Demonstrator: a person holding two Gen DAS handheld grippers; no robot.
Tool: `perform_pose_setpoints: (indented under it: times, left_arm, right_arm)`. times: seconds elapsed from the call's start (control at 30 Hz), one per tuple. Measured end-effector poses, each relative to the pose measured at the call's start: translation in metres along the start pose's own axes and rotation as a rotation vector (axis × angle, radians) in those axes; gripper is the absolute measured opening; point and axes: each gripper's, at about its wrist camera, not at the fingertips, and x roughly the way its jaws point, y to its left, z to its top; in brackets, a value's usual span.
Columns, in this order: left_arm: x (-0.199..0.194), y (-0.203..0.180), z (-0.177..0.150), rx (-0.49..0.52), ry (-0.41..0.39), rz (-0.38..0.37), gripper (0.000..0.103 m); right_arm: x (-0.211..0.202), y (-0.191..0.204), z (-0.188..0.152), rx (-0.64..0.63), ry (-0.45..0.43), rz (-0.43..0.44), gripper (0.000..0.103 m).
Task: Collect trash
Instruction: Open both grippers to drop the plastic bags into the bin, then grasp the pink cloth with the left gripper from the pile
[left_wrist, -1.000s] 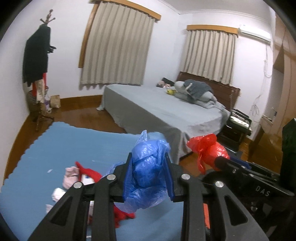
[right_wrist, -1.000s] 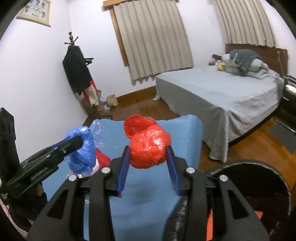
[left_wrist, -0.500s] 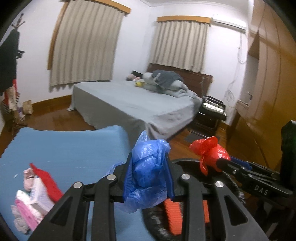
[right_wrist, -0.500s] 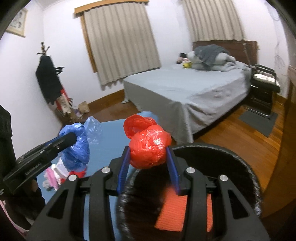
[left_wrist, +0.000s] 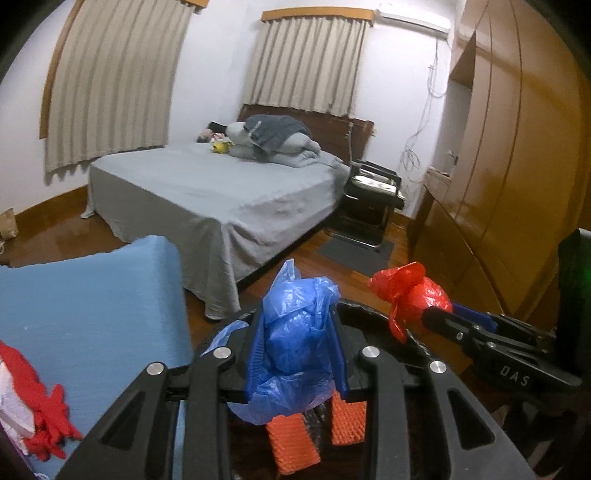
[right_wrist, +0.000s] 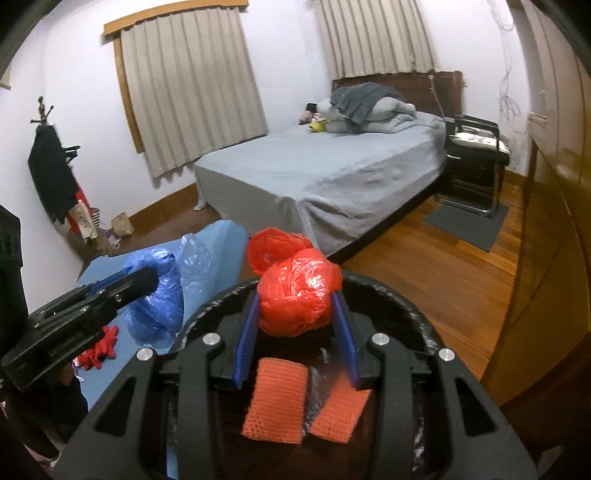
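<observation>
My left hand-held gripper (left_wrist: 299, 354) squeezes the blue bag (left_wrist: 295, 332), and my right hand-held gripper (right_wrist: 295, 314) squeezes the red bag (right_wrist: 297, 295) — both over the black bin (right_wrist: 417, 314). They look light, soft and slippery, so I pinch each fat middle.

There are two grippers: the left gripper (left_wrist: 298, 350) and the right gripper (right_wrist: 295, 328). There are two bags, one blue bag (left_wrist: 295, 343) and one red bag (right_wrist: 297, 291). There is one black bin (right_wrist: 413, 314) with two orange pieces (right_wrist: 275, 400) inside. There is one bed (right_wrist: 332, 173), one blue mat (left_wrist: 85, 306), one chair (right_wrist: 476, 162), and two curtains (right_wrist: 192, 85).
</observation>
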Motion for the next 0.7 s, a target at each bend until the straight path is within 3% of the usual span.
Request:
perform_pose_setpoints:
  times: [0.1,0.17,0.33,0.47,0.7]
  left_arm:
    - [0.007,-0.002,-0.001,0.006,0.017,-0.025,0.035]
    - [0.008,-0.001,-0.002,0.002,0.028,-0.034,0.056]
    - [0.002,0.008,-0.004,-0.008,0.026,-0.002,0.063]
    - [-0.017,0.023,-0.006,-0.004,-0.012,0.079,0.072]
    - [-0.064,0.071,-0.014,-0.044,-0.065,0.245,0.075]
  right_arm:
    - [-0.001,-0.009,-0.004,0.006,0.006,-0.034,0.043]
    - [-0.002,-0.011,-0.004,0.012,0.007,-0.053,0.056]
    - [-0.007,-0.016,-0.007,0.022,-0.019,-0.099,0.088]
    - [-0.01,-0.011,-0.006,0.03,-0.043,-0.085,0.095]
    - [0.005,0.03,-0.001,-0.012,-0.034,0.008,0.096]
